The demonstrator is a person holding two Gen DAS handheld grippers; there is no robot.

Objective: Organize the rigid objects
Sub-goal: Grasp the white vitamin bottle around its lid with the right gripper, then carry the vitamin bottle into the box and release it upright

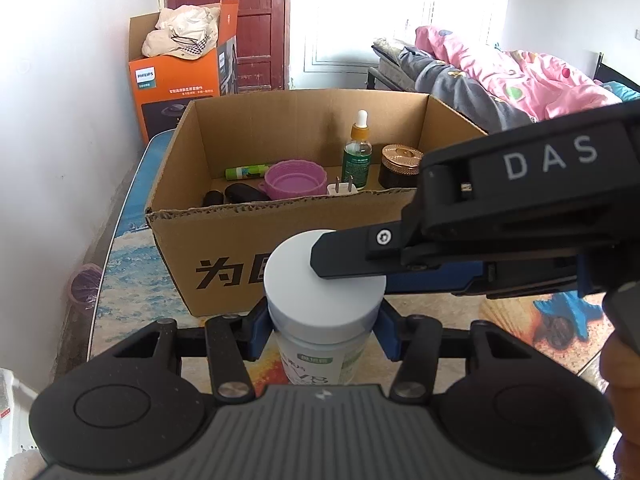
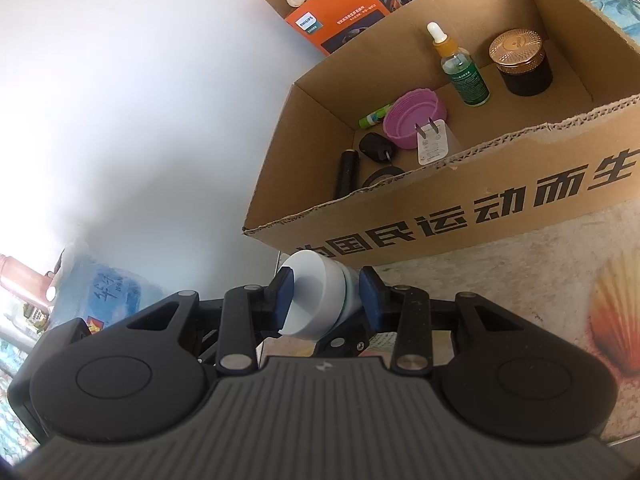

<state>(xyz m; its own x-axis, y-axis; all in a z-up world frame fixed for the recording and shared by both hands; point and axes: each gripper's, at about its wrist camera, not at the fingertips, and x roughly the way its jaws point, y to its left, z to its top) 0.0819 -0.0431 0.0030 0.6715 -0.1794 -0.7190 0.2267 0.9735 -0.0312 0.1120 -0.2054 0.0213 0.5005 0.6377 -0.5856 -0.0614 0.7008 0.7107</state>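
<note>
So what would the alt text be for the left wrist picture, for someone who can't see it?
The left hand-held gripper clamps a white-lidded bottle while the right hand-held gripper reaches across its lid. Behind stands an open cardboard box of small items.

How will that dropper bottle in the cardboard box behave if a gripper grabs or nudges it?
The dropper bottle stands upright, tall on a narrow base, so a sideways nudge would likely tip it. Its clear body looks like glass, probably rigid, smooth and somewhat slippery. The white rubber bulb on top would likely squash, so gripping the body seems safer.
</note>
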